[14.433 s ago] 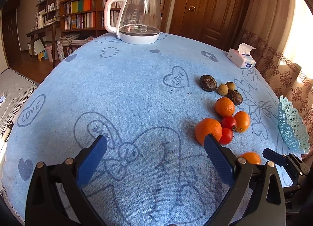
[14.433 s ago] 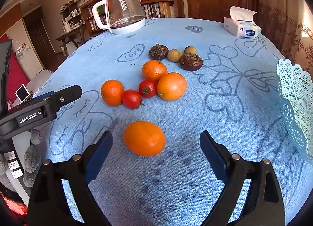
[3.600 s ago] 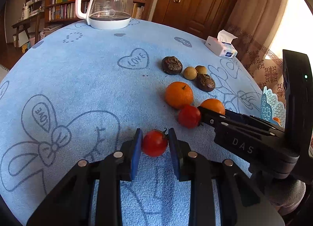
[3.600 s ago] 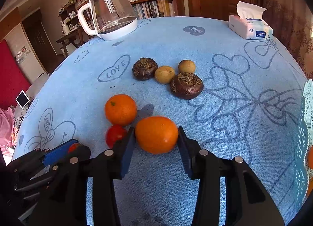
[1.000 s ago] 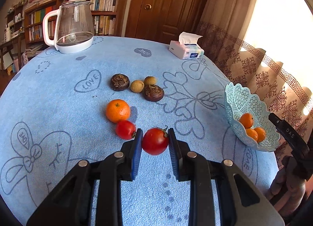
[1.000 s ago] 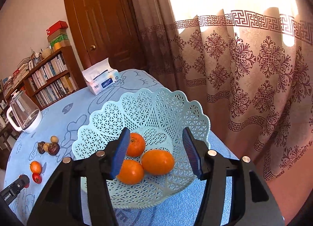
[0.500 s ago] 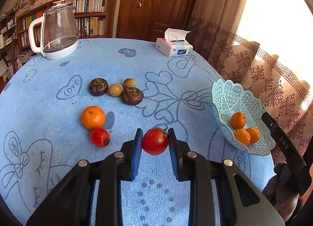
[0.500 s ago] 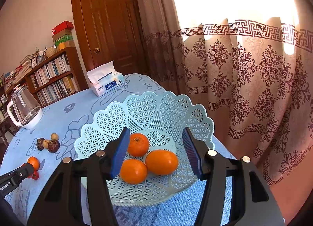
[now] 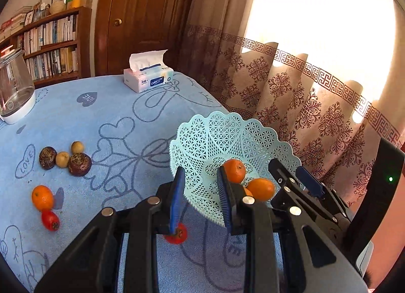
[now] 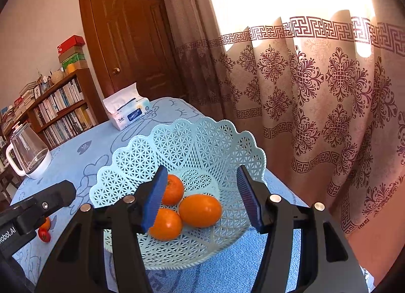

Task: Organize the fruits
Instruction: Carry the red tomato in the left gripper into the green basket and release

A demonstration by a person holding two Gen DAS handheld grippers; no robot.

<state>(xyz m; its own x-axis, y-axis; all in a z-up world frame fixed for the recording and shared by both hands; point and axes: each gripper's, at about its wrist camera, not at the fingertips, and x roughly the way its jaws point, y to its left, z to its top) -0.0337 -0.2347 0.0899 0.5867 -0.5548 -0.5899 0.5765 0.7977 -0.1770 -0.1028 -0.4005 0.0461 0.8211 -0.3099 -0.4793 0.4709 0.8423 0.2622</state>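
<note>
— While the blue tablecloth (image 9: 106, 105) spreads widest, where's the lattice basket (image 10: 202, 141)?
— Near the curtain-side edge, holding three oranges (image 10: 200, 210).
— And the grippers?
— The right gripper (image 10: 202, 168) hangs released over those oranges, touching none. The left gripper (image 9: 200, 170) is clenched narrow, nothing between its pads.
— The tomato (image 9: 177, 237)?
— Below the left gripper, against the cloth beside the basket, partly hidden.
</note>
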